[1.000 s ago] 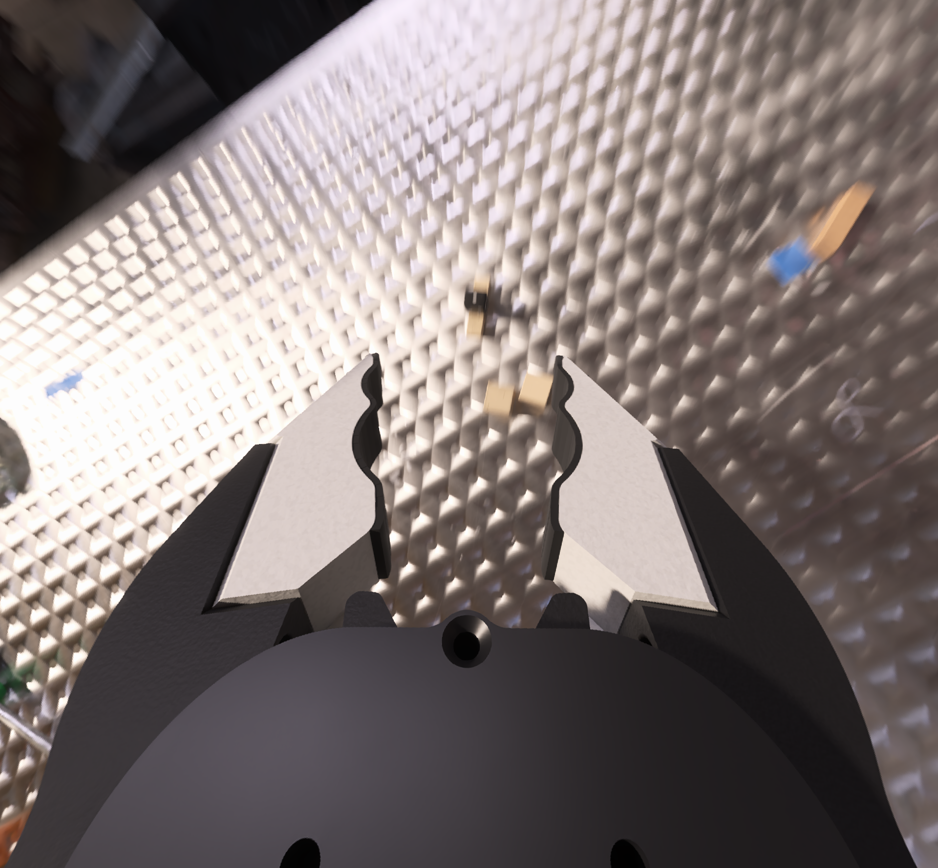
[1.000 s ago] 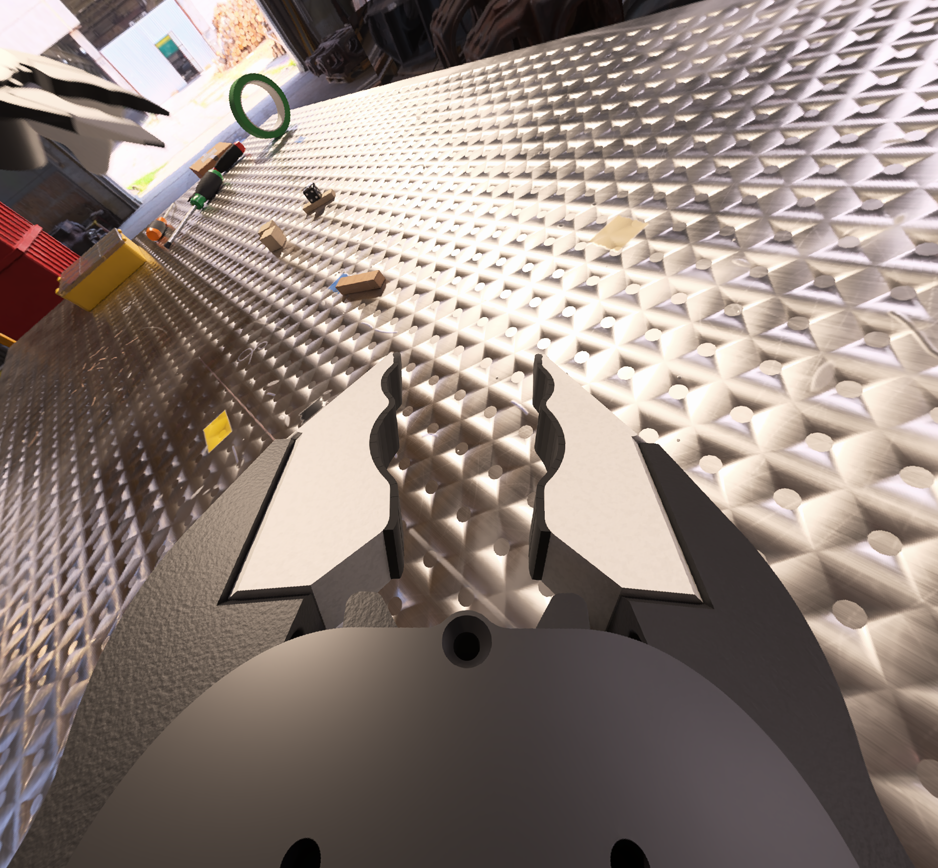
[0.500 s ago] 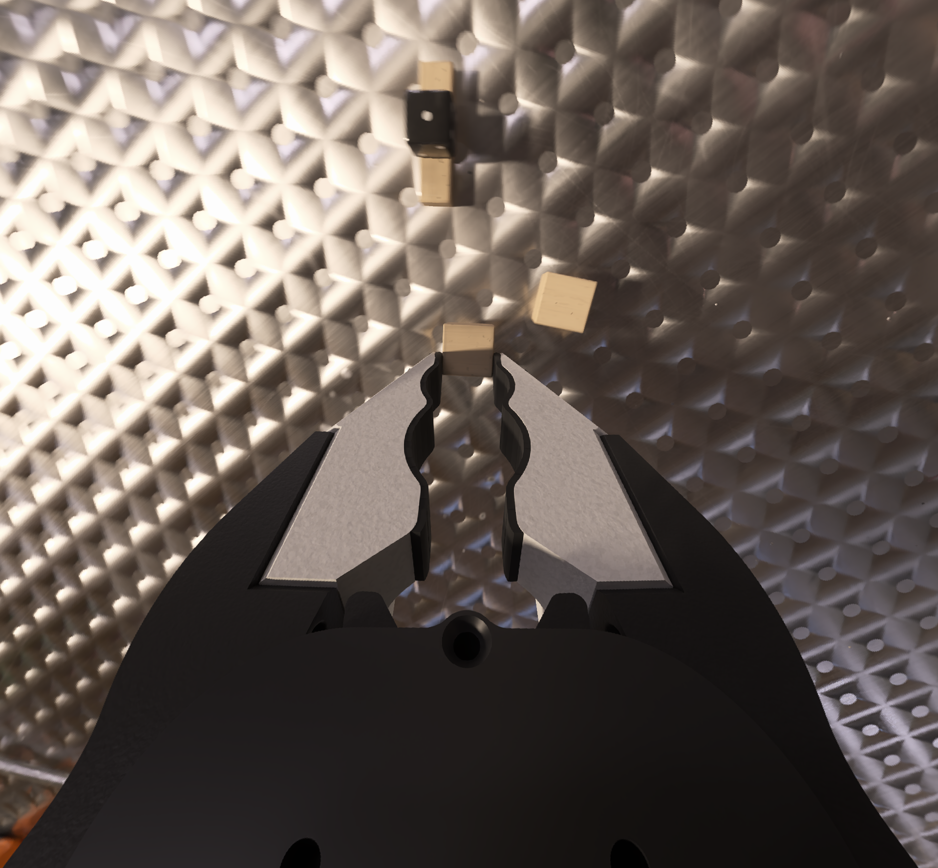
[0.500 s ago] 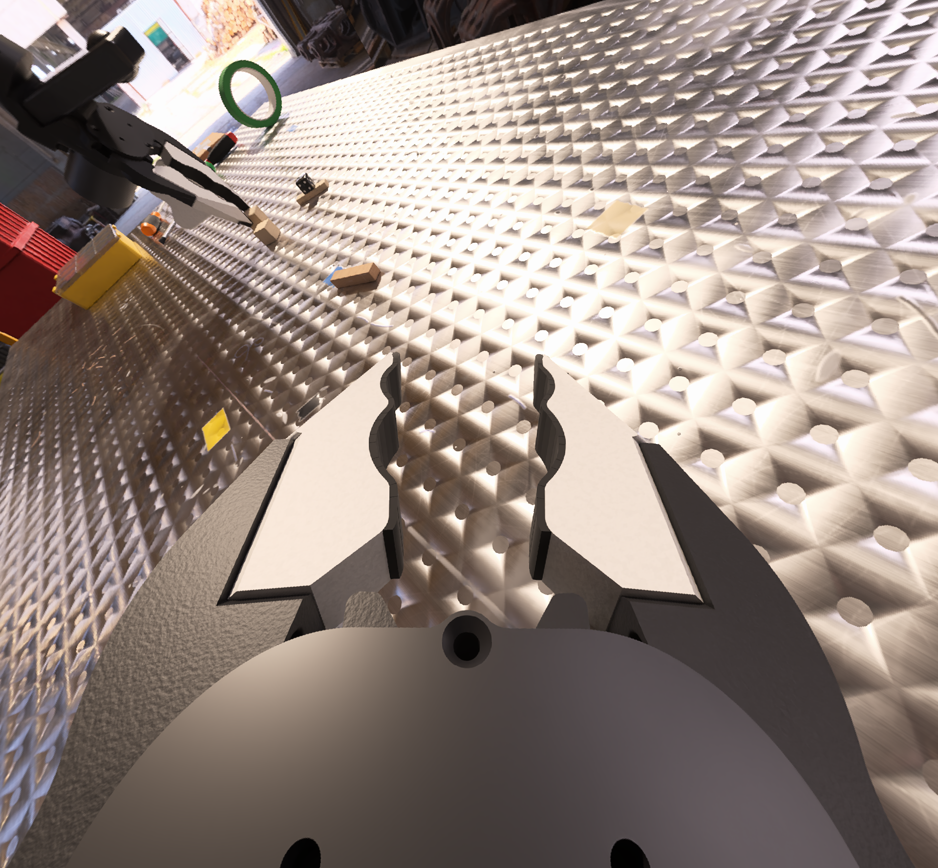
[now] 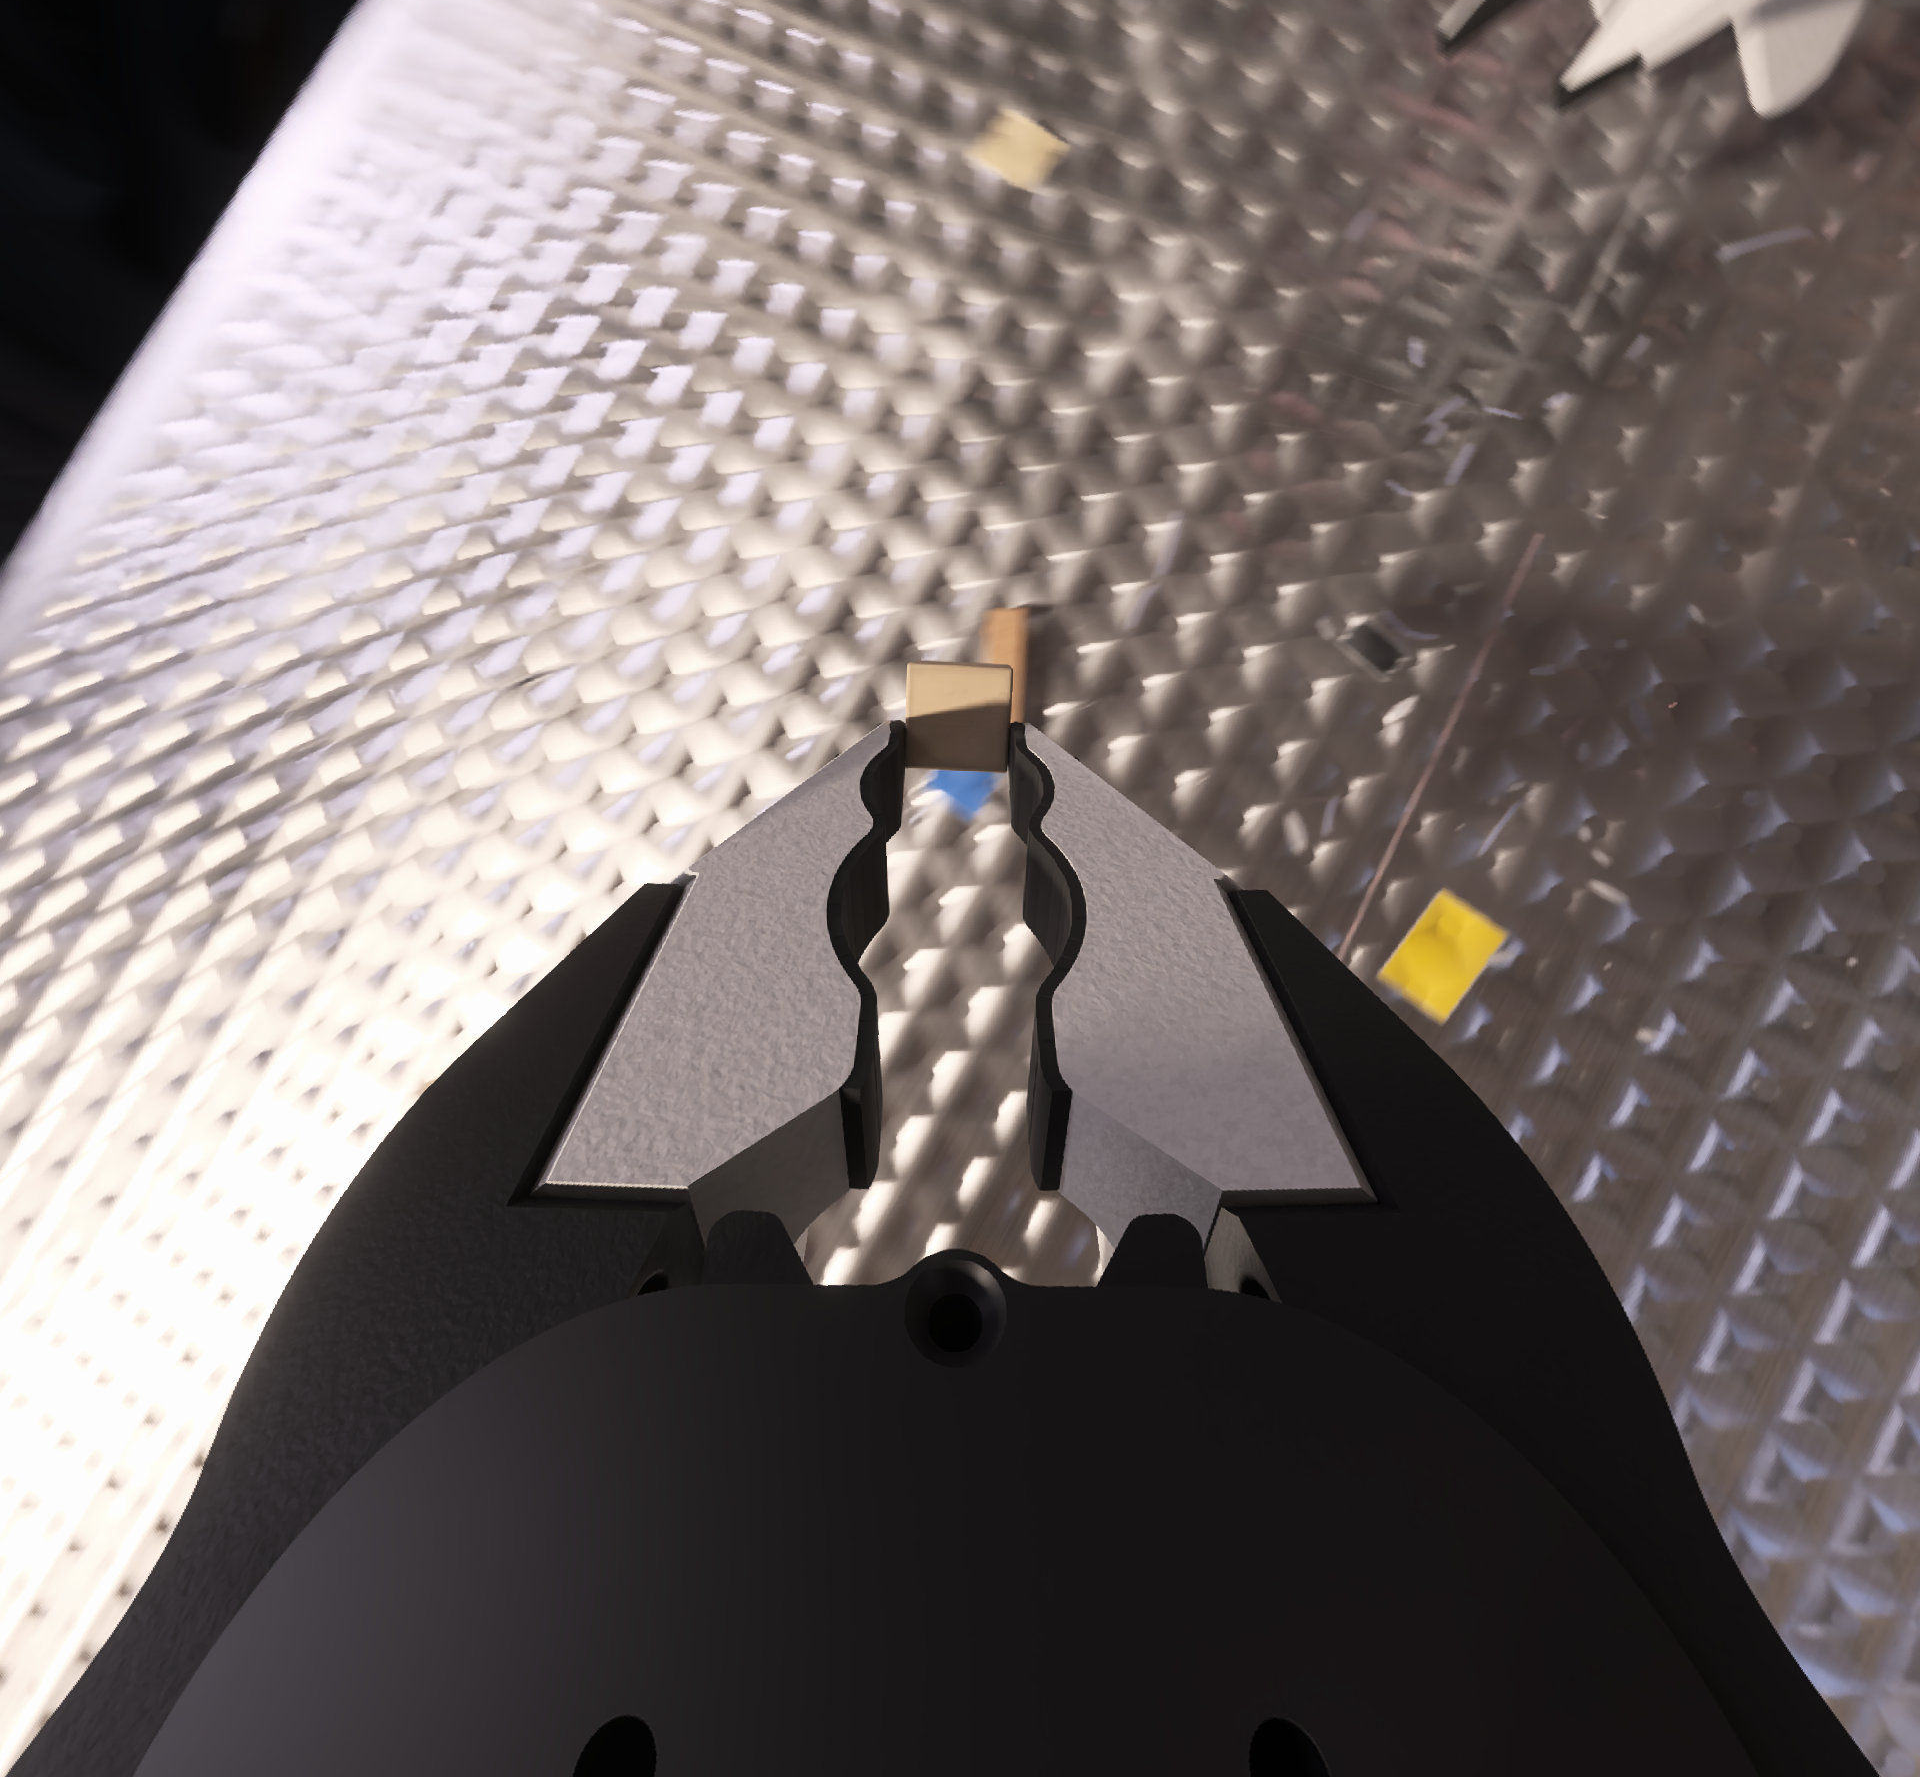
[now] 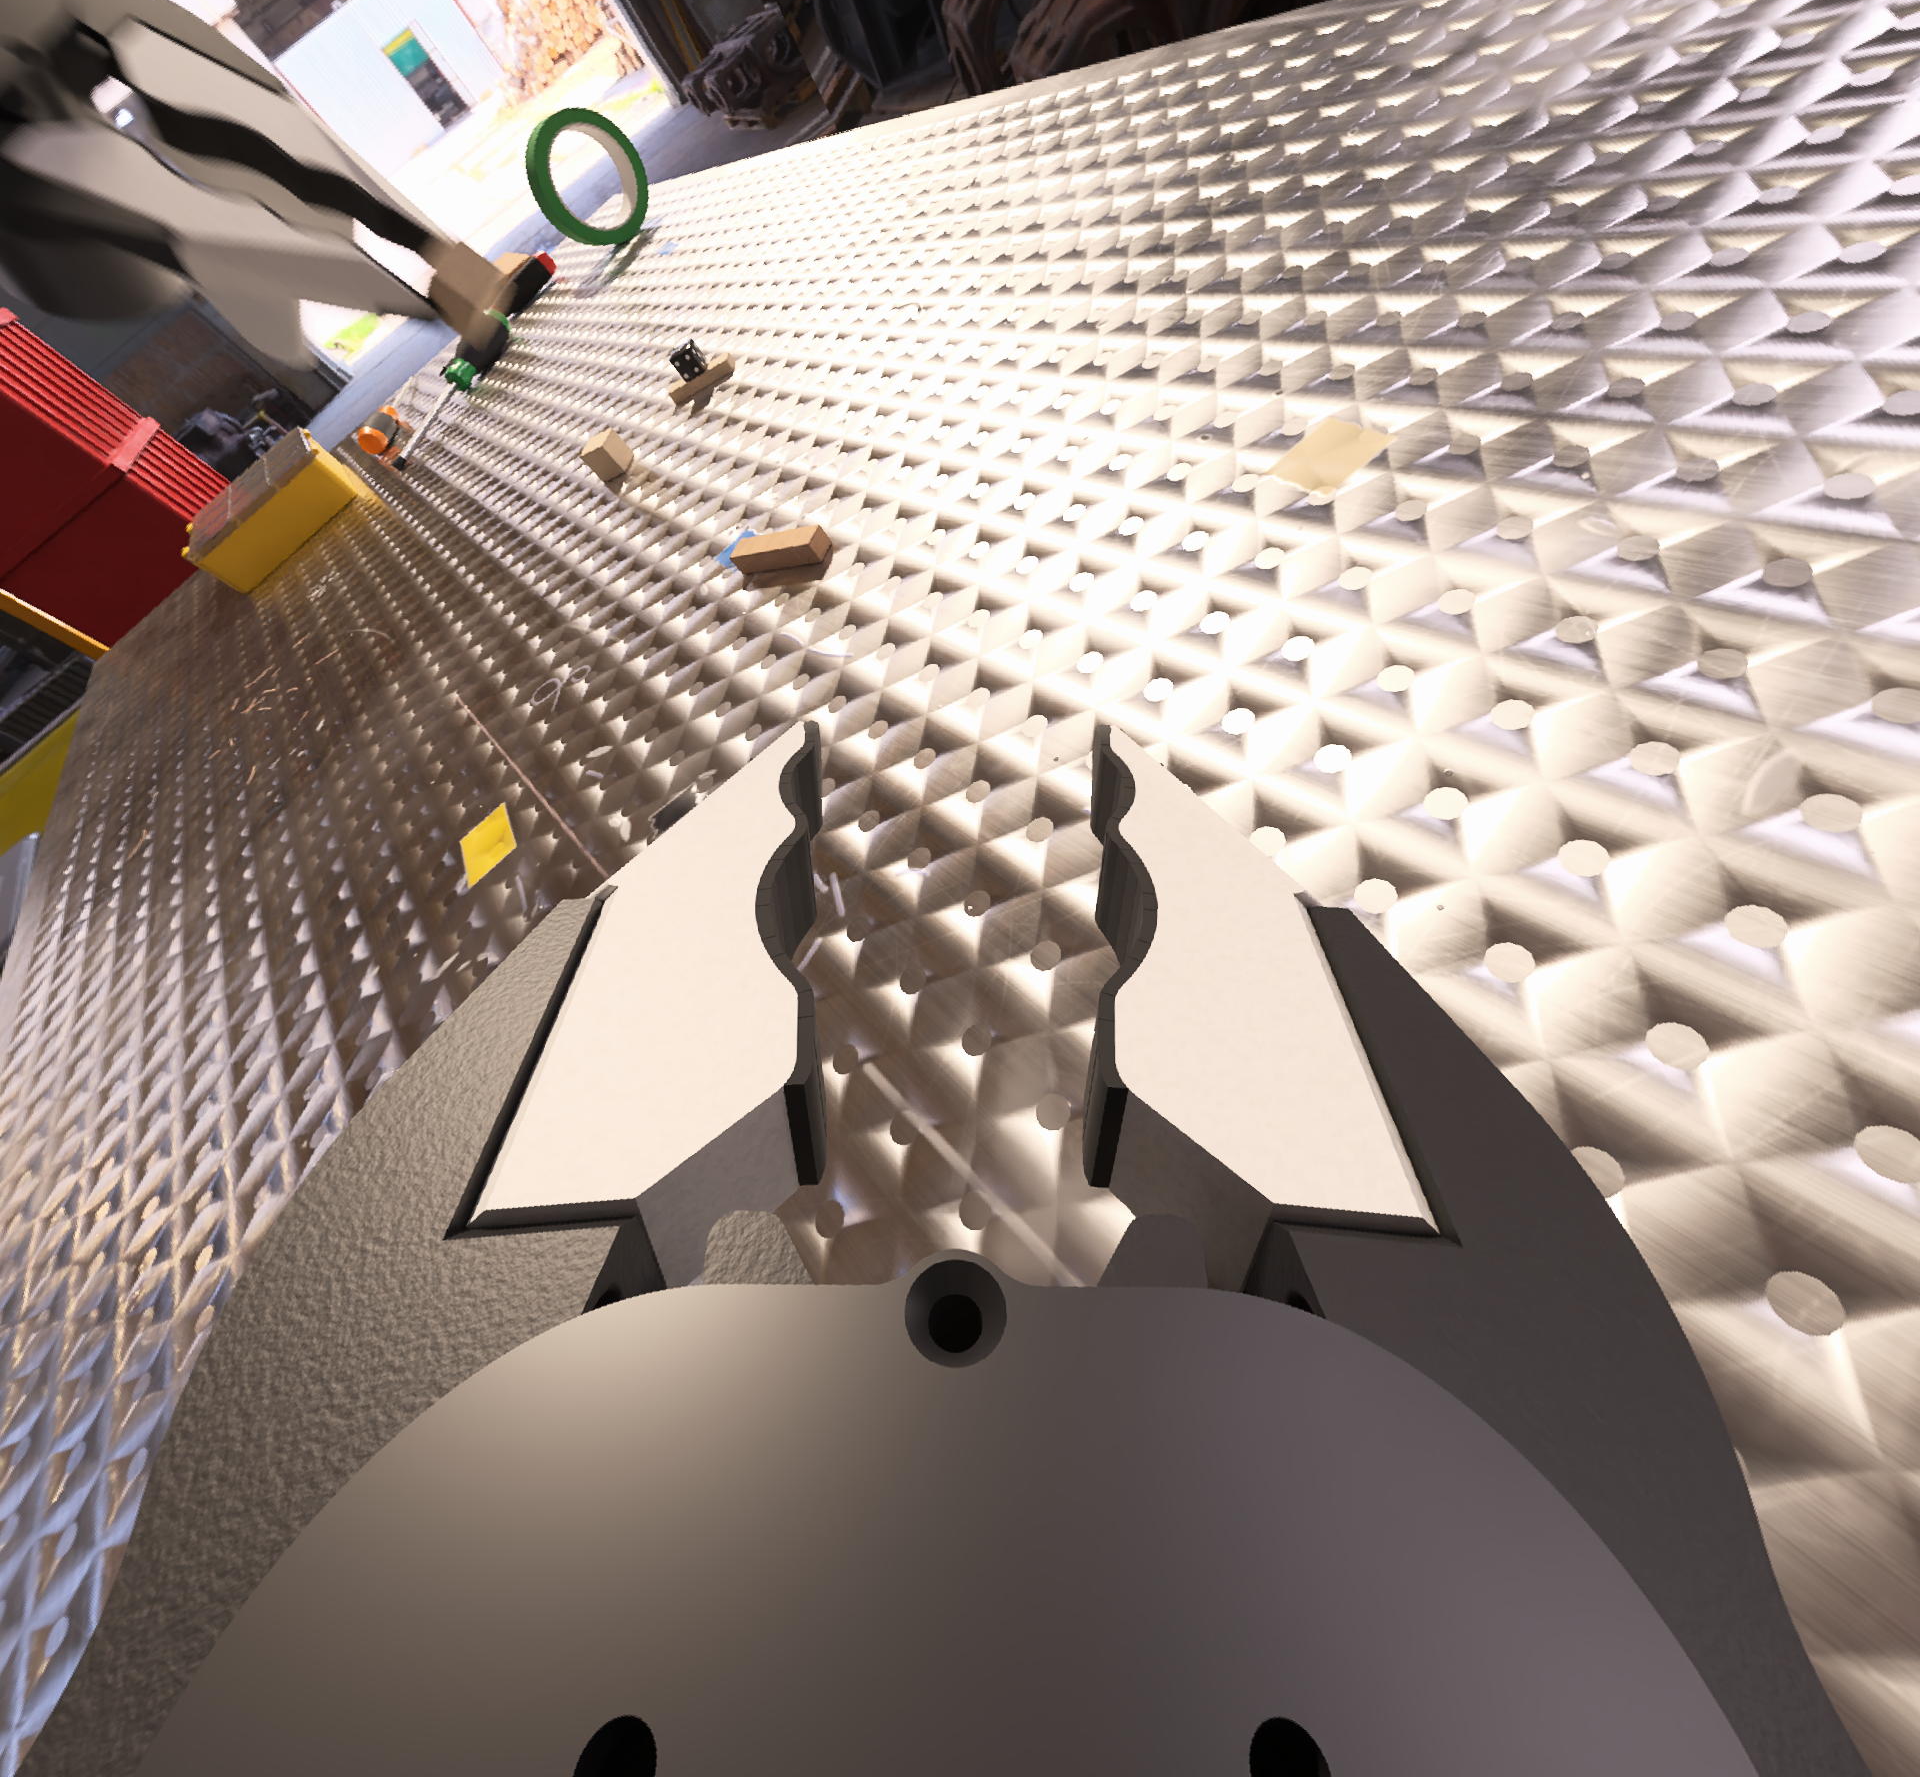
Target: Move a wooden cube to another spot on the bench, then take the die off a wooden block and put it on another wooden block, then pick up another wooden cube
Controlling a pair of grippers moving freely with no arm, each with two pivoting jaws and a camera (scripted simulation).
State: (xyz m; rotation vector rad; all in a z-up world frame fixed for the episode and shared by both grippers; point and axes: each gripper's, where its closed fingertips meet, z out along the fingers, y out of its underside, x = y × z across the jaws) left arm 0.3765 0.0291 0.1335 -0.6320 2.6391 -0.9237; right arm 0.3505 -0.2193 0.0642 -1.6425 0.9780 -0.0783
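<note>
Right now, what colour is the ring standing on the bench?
Green ring, pale inside; right wrist view.

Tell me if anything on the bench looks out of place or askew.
Mostly tidy. One oddity: the green tape roll stands on edge instead of lying flat, so it could roll. The die sits squarely on its wooden block; the left gripper holds a wooden cube.

1. You see strong glare on the surface (image 5: 312, 792) at the left; its texture smears with motion blur.
2. Daylight from the far opening brightens your right wrist view; the left gripper (image 6: 416, 257) blurs.
</note>
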